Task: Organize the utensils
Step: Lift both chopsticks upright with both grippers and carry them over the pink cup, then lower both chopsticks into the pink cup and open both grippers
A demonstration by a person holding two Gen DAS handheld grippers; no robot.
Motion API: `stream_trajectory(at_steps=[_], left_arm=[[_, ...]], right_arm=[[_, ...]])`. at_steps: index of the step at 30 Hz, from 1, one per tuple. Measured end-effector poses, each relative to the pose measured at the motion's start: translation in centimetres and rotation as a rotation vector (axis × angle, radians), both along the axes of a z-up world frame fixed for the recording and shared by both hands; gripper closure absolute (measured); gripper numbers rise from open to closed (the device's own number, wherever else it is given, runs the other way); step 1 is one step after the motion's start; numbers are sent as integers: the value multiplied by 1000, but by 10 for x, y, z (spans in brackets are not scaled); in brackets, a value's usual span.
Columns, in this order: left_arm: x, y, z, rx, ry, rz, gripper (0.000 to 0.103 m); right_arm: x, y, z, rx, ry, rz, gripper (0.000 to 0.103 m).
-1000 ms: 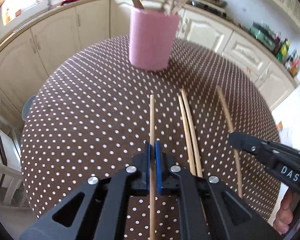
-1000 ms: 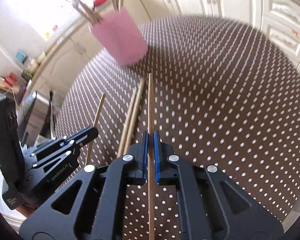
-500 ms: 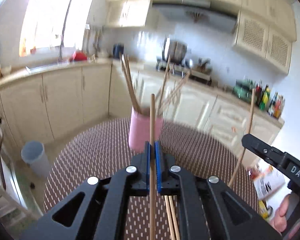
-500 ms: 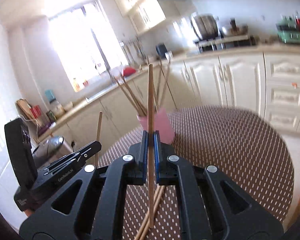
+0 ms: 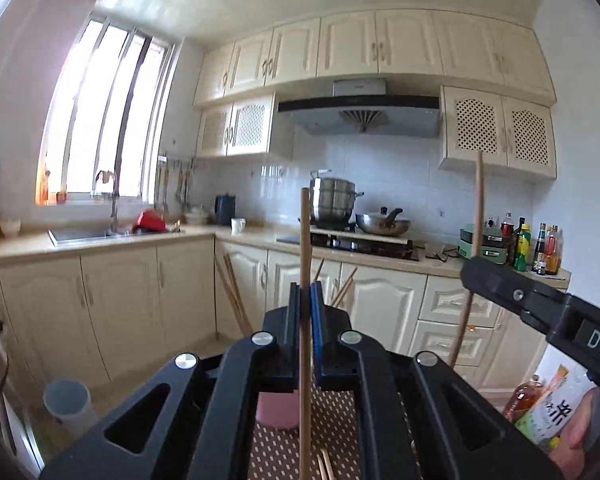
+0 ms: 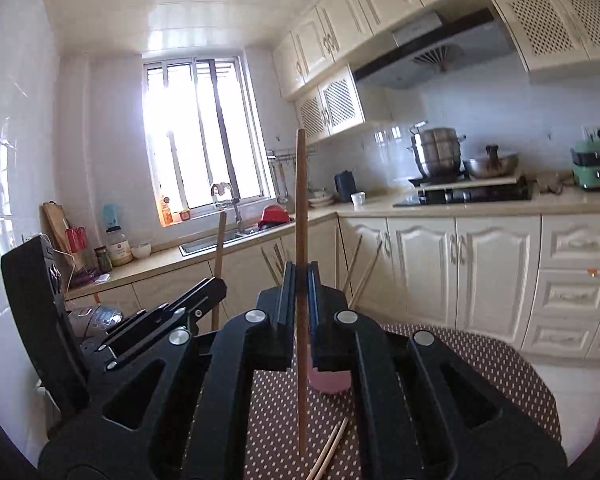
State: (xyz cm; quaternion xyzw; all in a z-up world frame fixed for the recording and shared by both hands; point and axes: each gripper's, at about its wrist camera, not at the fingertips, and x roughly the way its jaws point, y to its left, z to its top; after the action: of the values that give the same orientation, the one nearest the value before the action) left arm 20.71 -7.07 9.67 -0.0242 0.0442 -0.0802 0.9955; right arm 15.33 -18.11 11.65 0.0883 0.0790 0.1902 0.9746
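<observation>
Chopsticks rise upright over our kitchen table: our left gripper [image 5: 307, 300] pinches one smooth wooden chopstick [image 5: 305, 248]; our right gripper [image 6: 298, 280] clamps a second chopstick [image 6: 300, 200]; the black gripper bodies hide most of the pink cylindrical holder [image 6: 329, 381], whose sticks fan out above them; two loose chopsticks [image 6: 332, 446] lie together on the brown polka-dot tablecloth [image 6: 480, 364]; a steel pot [image 6: 436, 152] gleams on the stove behind.
</observation>
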Motion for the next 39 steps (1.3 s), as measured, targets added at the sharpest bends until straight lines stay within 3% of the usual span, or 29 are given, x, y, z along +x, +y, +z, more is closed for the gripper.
stream_trajectory(at_steps=[8, 13, 18, 27, 39], left_arm=[[38, -9, 23, -28, -84, 9, 97], [79, 1, 30, -85, -89, 29, 97], [122, 7, 30, -104, -74, 50, 97], [177, 16, 8, -105, -66, 89, 97], [228, 26, -31, -84, -3, 141, 97]], right_arm=[[49, 1, 13, 29, -51, -4, 97], [81, -1, 11, 68, -90, -10, 97], [117, -4, 2, 98, -66, 2, 97], [179, -3, -28, 101, 7, 3, 97], [206, 16, -62, 51, 58, 50, 97]])
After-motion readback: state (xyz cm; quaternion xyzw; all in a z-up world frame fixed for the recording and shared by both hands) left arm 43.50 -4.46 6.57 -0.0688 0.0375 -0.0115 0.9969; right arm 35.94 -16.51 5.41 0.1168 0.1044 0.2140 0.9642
